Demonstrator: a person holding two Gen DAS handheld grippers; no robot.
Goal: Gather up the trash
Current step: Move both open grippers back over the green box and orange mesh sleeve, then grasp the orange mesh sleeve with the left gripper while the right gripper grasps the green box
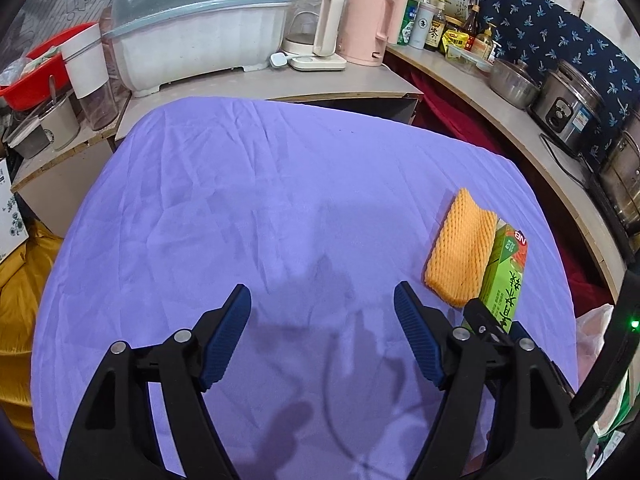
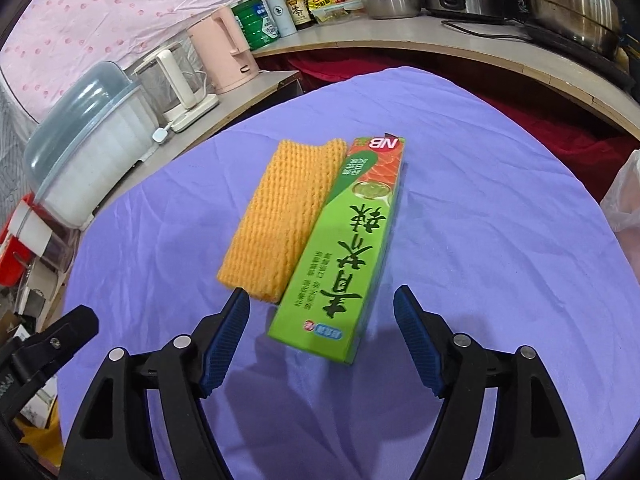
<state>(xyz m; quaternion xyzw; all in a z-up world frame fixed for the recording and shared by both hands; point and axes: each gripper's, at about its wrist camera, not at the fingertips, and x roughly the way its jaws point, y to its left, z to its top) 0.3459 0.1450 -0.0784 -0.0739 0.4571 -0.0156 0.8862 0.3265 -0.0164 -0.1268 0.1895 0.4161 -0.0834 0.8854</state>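
Note:
A long green carton [image 2: 340, 256] with Chinese lettering lies on the purple cloth [image 2: 480, 220], touching an orange foam net sleeve [image 2: 280, 216] on its left. My right gripper [image 2: 322, 300] is open, its jaws on either side of the carton's near end, not touching it. My left gripper [image 1: 322, 300] is open and empty over bare cloth [image 1: 240, 200]; the sleeve [image 1: 460, 248] and carton [image 1: 504, 276] lie to its right, with the right gripper's tip in front of the carton.
A counter behind holds a covered dish rack [image 1: 192, 28], kettles [image 1: 364, 24], bottles and steel pots [image 1: 568, 100]. A thin plastic bag [image 2: 624, 196] hangs at the table's right edge. Yellow fabric [image 1: 20, 300] lies left of the table.

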